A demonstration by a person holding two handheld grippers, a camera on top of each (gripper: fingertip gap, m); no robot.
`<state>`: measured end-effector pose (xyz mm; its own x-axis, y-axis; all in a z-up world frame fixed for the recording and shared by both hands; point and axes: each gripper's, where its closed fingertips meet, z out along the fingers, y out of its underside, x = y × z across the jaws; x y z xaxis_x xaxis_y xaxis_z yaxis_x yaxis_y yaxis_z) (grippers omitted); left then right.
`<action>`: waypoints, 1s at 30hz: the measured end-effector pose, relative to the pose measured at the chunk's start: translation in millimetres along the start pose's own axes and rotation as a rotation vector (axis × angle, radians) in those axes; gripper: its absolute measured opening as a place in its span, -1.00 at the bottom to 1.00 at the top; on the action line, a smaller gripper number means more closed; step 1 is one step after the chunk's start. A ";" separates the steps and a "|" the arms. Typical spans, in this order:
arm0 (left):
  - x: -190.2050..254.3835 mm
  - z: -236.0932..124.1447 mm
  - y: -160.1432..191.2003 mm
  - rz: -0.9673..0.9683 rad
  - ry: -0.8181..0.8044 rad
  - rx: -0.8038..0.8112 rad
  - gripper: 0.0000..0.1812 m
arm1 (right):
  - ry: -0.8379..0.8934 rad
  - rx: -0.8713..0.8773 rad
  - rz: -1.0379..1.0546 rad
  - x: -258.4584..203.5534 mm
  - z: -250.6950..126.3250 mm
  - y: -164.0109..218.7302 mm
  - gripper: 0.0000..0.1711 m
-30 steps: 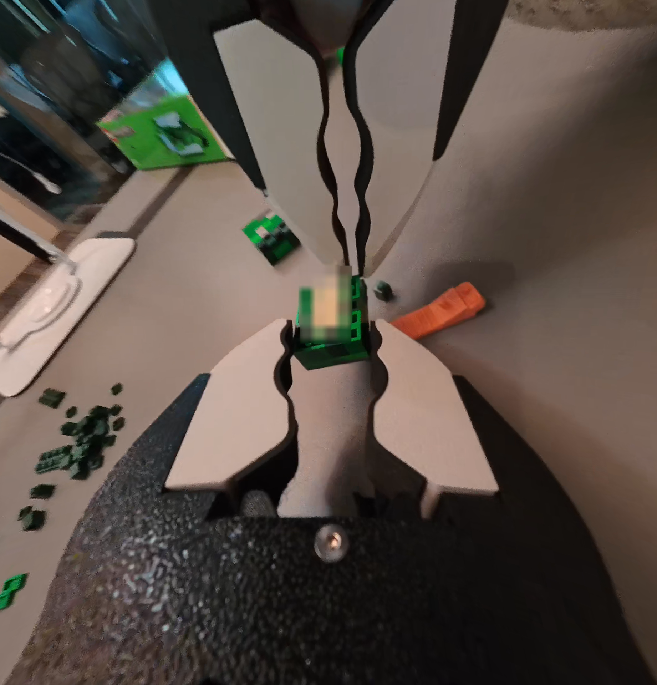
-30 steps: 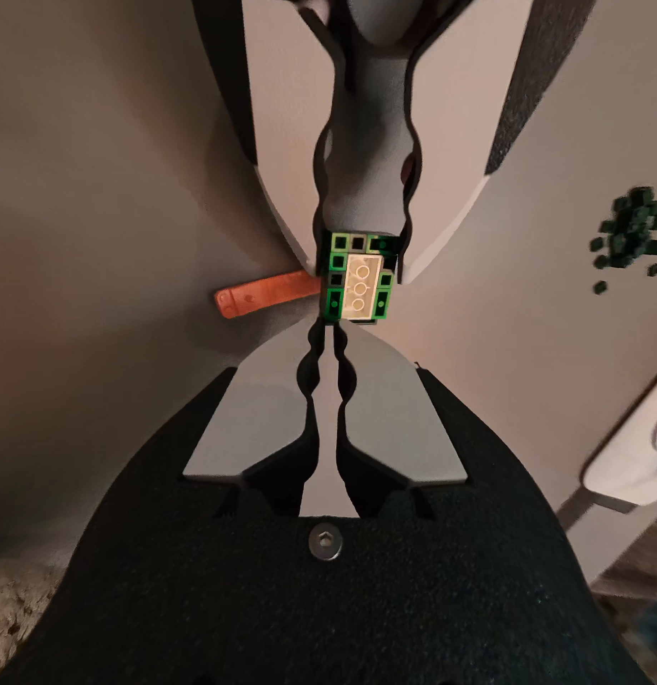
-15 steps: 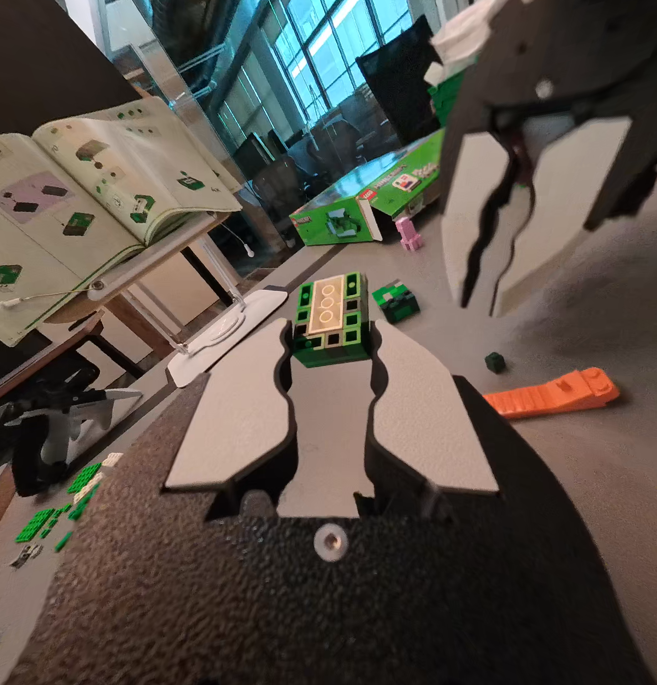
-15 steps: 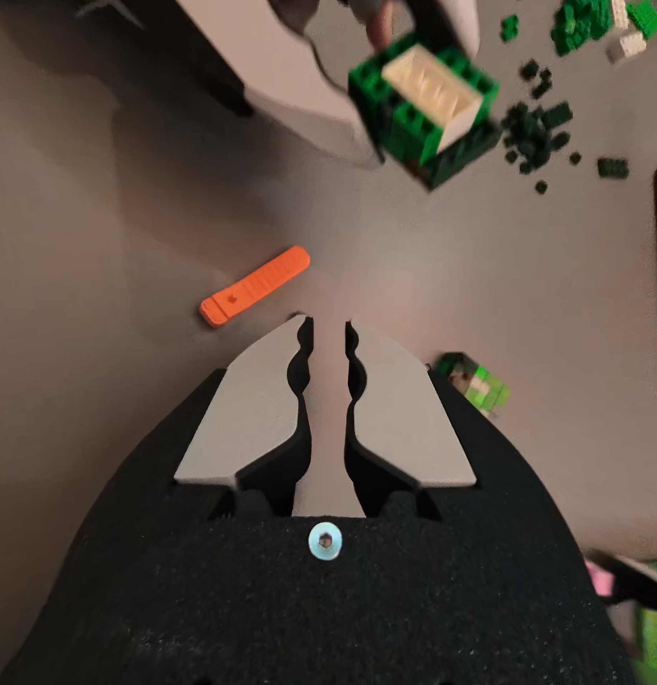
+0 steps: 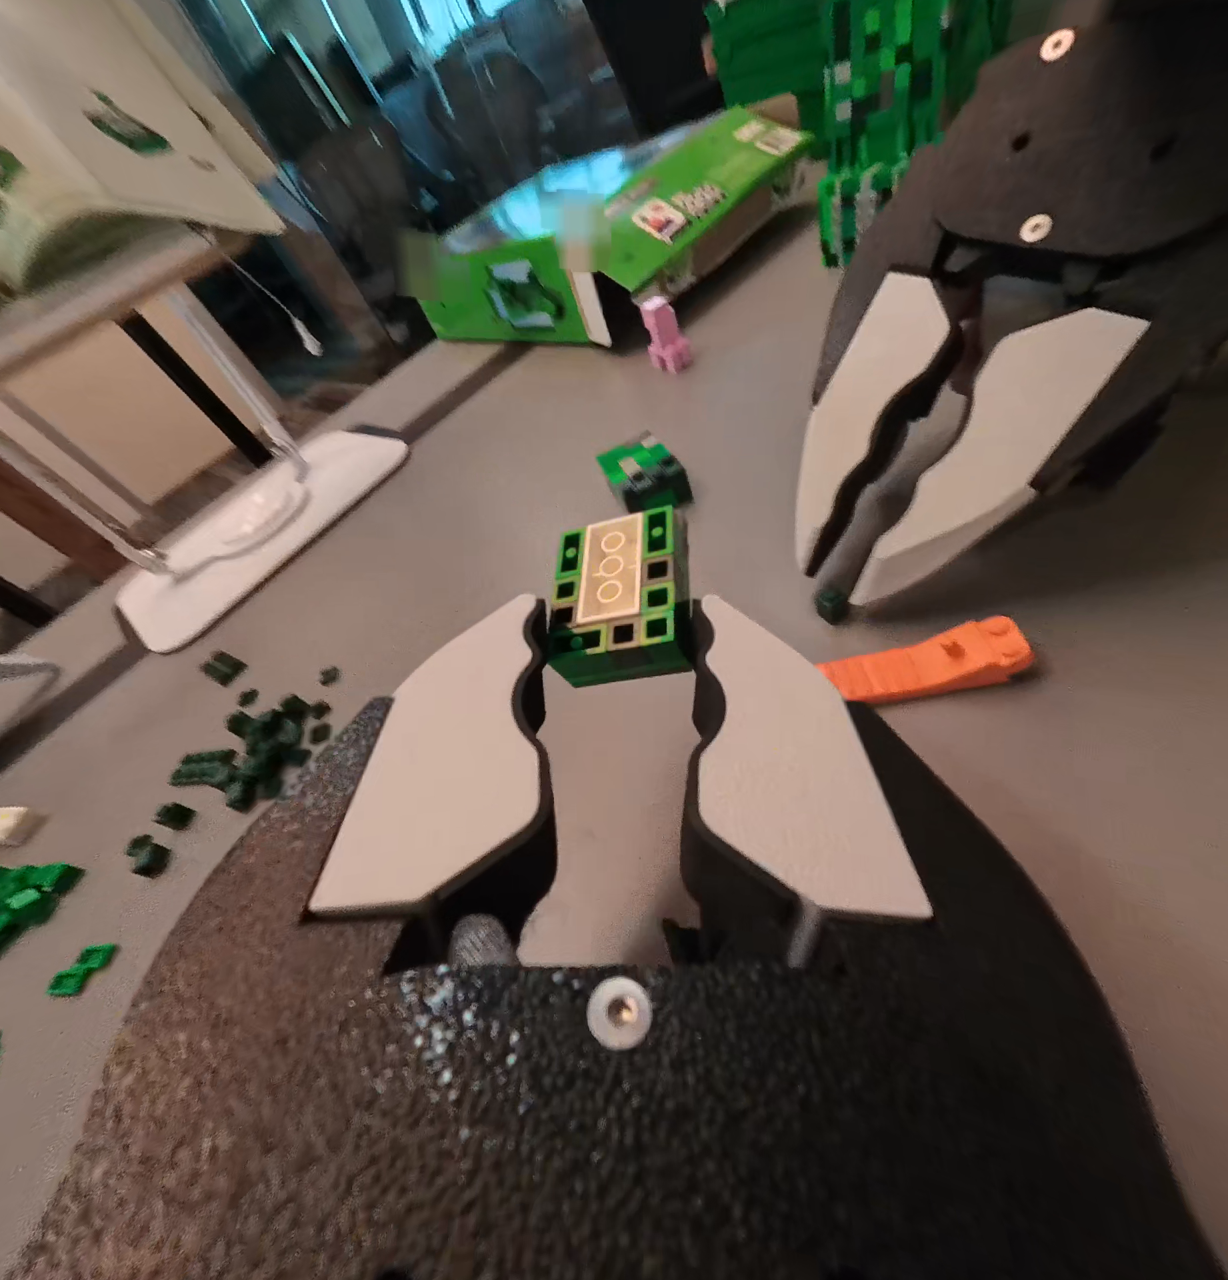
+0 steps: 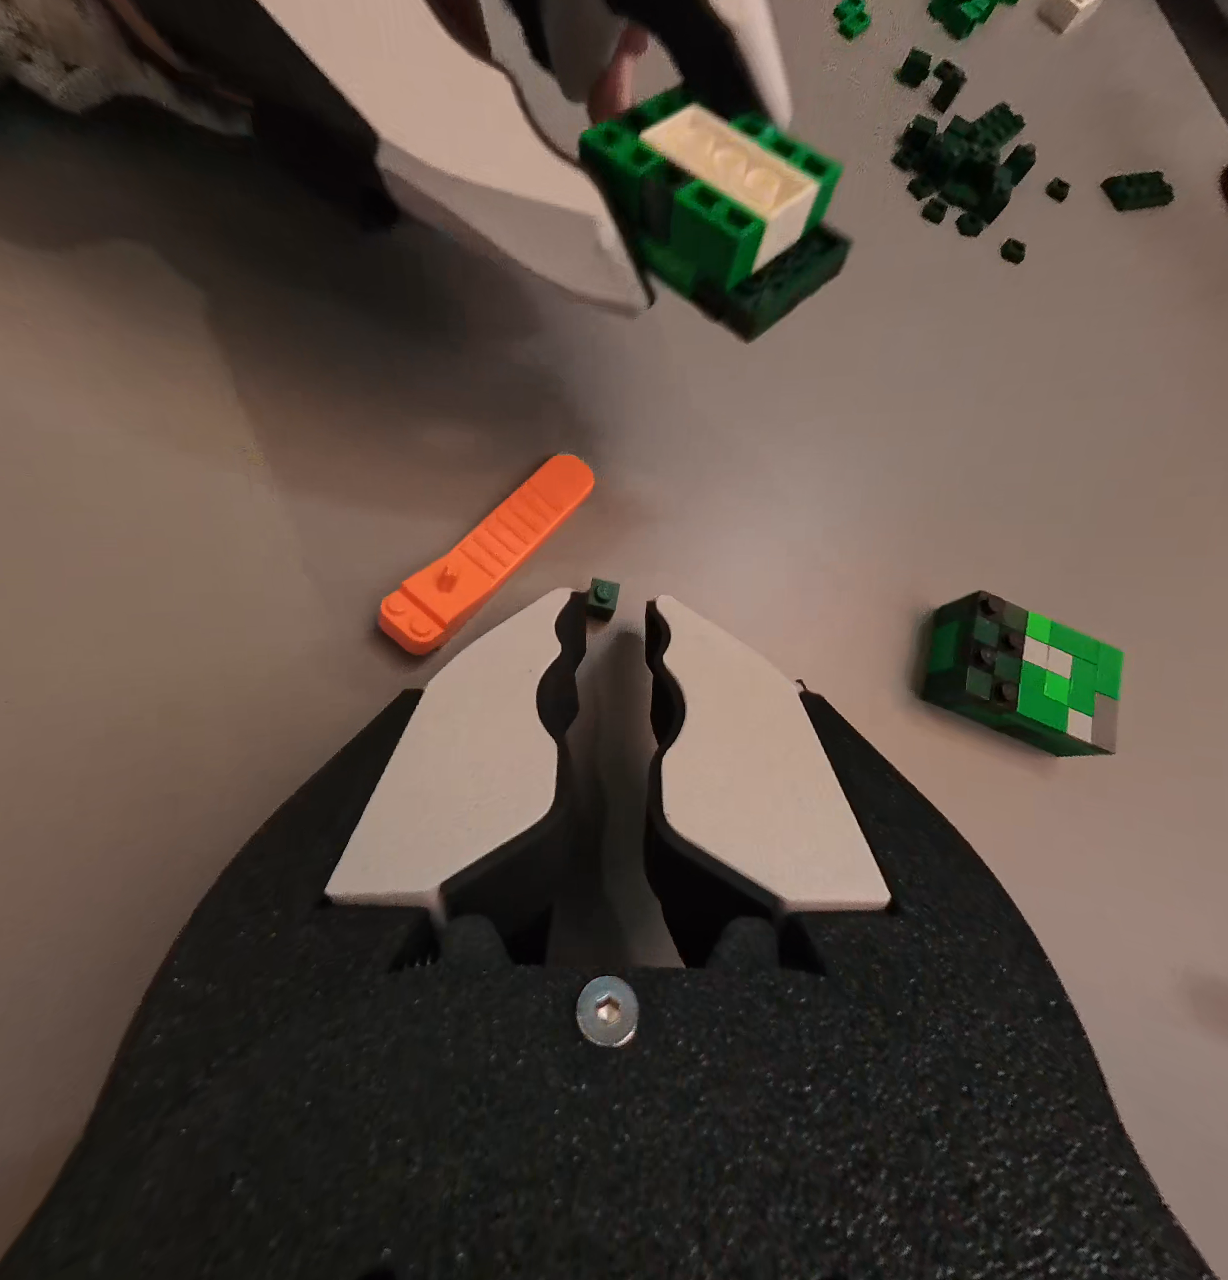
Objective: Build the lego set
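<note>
Left tongs are clenched on a green block assembly with a cream brick set into its top; the assembly sits between the fingertips, held up off the grey worktop. In the right wrist view the same assembly shows near the top of frame, tilted, dark green base plate lowest, with the left tongs' pale fingers around it.

Right tongs are released, jaws parted with a narrow gap, nothing gripped. Tips are down near the worktop. A single tiny dark green brick lies at the tip of the right tongs' left finger, just beside it; contact can't be judged. From the left wrist view that brick sits right below the right tongs.

Orange brick separator lies flat on the worktop, near the small brick but apart from it. A second, finished green cube build with white and grey tiles lies on its side to the right, well apart from both tongs. Loose dark green pieces are piled farther off. Left wrist view also shows the green set box, a pink figure next to it, a tall green built model behind, and an open instruction booklet on a stand, blurred.
</note>
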<state>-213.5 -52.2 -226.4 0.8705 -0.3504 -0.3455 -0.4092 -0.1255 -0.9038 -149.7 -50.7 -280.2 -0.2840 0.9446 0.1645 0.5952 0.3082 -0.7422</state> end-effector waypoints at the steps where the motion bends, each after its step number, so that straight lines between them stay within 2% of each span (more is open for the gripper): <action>1: 3.7 -0.6 3.8 -0.020 0.029 -0.034 -0.56 | -0.001 0.000 0.008 0.3 1.1 -0.8 -0.84; 3: 10.5 -4.1 8.6 -0.057 0.064 -0.092 -0.56 | -0.001 0.003 0.025 0.6 2.9 -1.9 -0.91; 7: 30.5 -11.2 15.6 -0.135 0.097 -0.190 -0.56 | 0.062 0.050 0.011 8.3 -1.8 -4.5 -0.92; 10: 44.1 -13.0 25.9 -0.121 0.077 -0.262 -0.56 | 0.148 0.208 -0.063 16.2 -18.3 -19.2 -0.92; 13: 49.8 -14.5 26.8 -0.086 0.028 -0.288 -0.56 | 0.208 0.361 -0.222 15.2 -36.2 -28.0 -0.92; 16: 58.0 -12.6 35.1 -0.082 0.042 -0.367 -0.56 | 0.249 0.452 -0.309 12.7 -46.5 -32.7 -0.92; 20: 60.0 -10.5 39.6 -0.116 0.041 -0.425 -0.55 | 0.208 0.513 -0.308 7.2 -50.0 -39.2 -0.92; 21: 59.6 -10.5 40.1 -0.139 0.039 -0.431 -0.52 | 0.198 0.526 -0.306 6.0 -51.3 -40.1 -0.92; 24: 49.6 -15.7 40.8 -0.128 -0.018 -0.448 -0.09 | 0.206 0.571 -0.292 6.7 -57.5 -43.2 -0.92; 25: 44.6 -18.9 38.3 -0.096 -0.052 -0.446 -0.01 | 0.213 0.594 -0.290 6.9 -60.6 -45.1 -0.92; 26: 41.1 -21.5 32.2 -0.070 -0.081 -0.430 -0.03 | 0.230 0.618 -0.298 7.4 -64.2 -47.4 -0.92; 30: 53.3 -17.8 -12.0 -0.138 -0.048 -0.277 -0.37 | 0.397 0.667 -0.456 6.5 -74.8 -55.8 -0.92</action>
<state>-167.1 -85.8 -229.4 0.9323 -0.2694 -0.2414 -0.3391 -0.4192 -0.8422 -128.6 -53.3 -189.2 -0.0314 0.7539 0.6562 -0.1072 0.6502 -0.7522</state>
